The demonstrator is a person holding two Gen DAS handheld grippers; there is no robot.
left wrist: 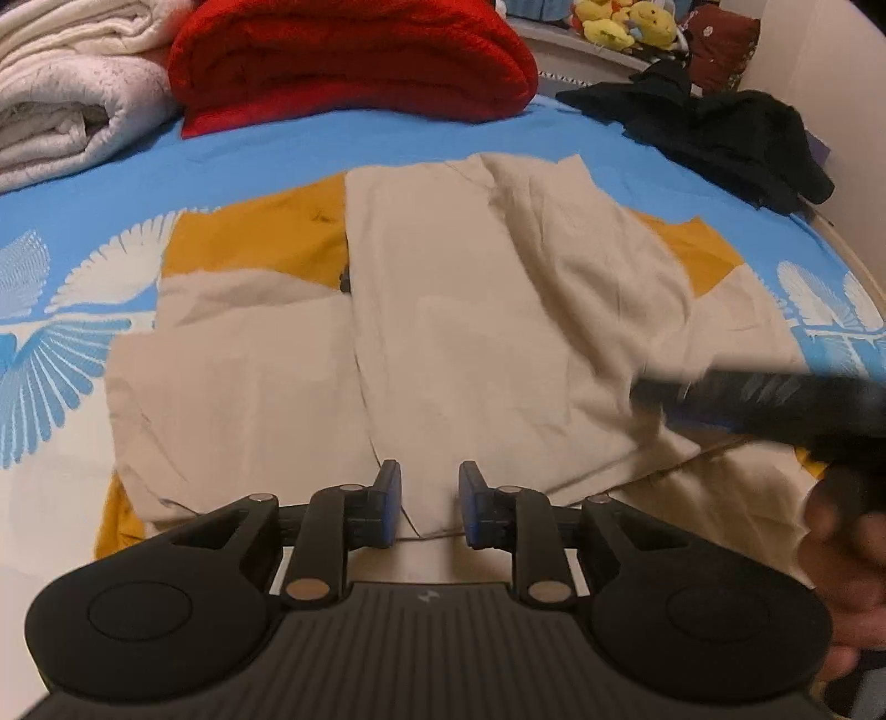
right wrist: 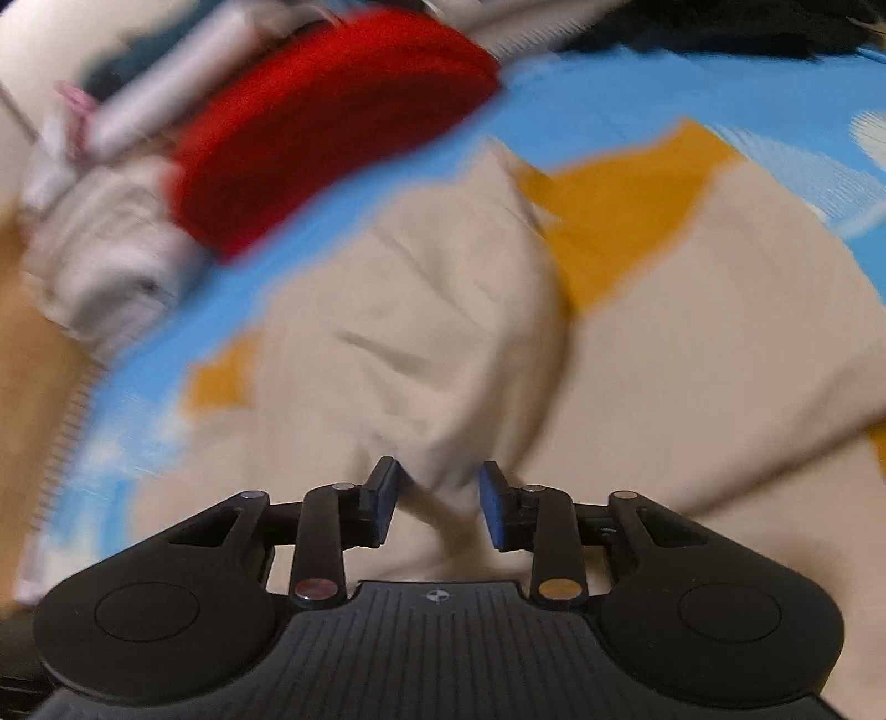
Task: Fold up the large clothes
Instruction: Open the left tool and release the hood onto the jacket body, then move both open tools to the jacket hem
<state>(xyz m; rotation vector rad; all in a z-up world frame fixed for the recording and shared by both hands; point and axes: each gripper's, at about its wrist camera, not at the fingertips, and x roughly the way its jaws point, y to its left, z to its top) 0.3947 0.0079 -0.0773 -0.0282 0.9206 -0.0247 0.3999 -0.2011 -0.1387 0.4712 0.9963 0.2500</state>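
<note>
A large beige garment [left wrist: 470, 332] lies spread on the bed, one panel folded over its middle, with mustard-yellow fabric [left wrist: 255, 238] showing beneath it at both sides. My left gripper [left wrist: 429, 487] hovers over the garment's near edge, open, with nothing between its blue pads. In the left wrist view my right gripper [left wrist: 648, 393] reaches in blurred from the right, over the folded panel. The right wrist view is motion-blurred: my right gripper [right wrist: 437, 493] stands open and a raised ridge of the beige garment [right wrist: 432, 343] sits between its fingers, clear of the pads.
The bed has a blue sheet [left wrist: 277, 160] with white bird prints. A folded red blanket [left wrist: 354, 55] and a white duvet [left wrist: 66, 94] lie at the far side. Black clothes [left wrist: 720, 133] are heaped at the far right, plush toys [left wrist: 626, 22] behind. A hand [left wrist: 841, 554] shows at right.
</note>
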